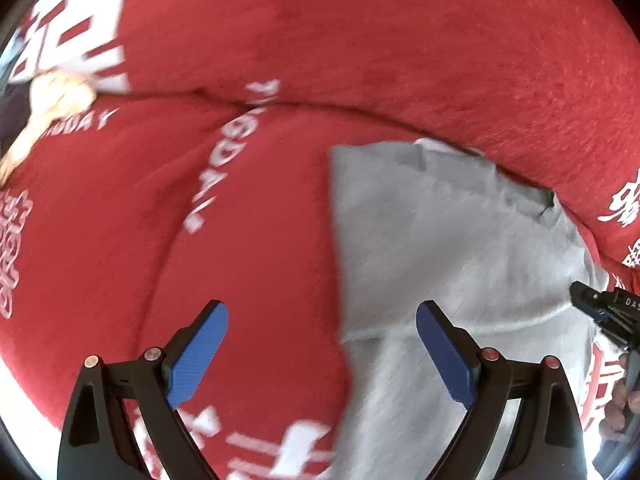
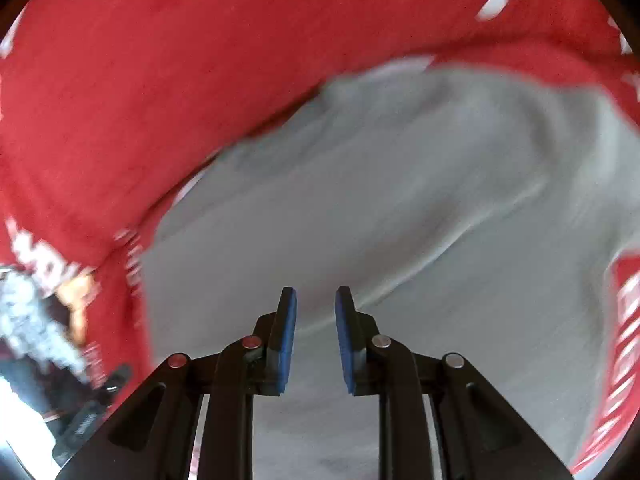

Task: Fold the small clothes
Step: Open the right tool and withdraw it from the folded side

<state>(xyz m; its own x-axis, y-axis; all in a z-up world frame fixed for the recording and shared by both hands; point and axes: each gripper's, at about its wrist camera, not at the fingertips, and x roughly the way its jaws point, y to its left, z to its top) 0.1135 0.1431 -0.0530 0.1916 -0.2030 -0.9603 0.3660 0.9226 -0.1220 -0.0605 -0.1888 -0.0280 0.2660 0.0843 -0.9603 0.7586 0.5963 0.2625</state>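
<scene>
A grey garment (image 1: 440,240) lies spread on a red cover with white print (image 1: 260,240); its straight left edge runs down the middle of the left wrist view. My left gripper (image 1: 322,346) hovers over that edge, open wide, with one blue pad over the red cover and the other over the grey cloth, nothing between them. In the right wrist view the grey garment (image 2: 360,200) fills the middle, blurred. My right gripper (image 2: 316,340) points down at it, its blue pads a narrow gap apart with nothing gripped. The right gripper's black tip (image 1: 600,308) also shows at the right edge.
The red cover (image 2: 160,80) rises in a soft ridge behind the garment. A pale blurred shape (image 1: 56,100) lies at the far left; what it is I cannot tell. A hand (image 1: 618,400) shows at the lower right, and dark blurred gear (image 2: 88,408) at the lower left.
</scene>
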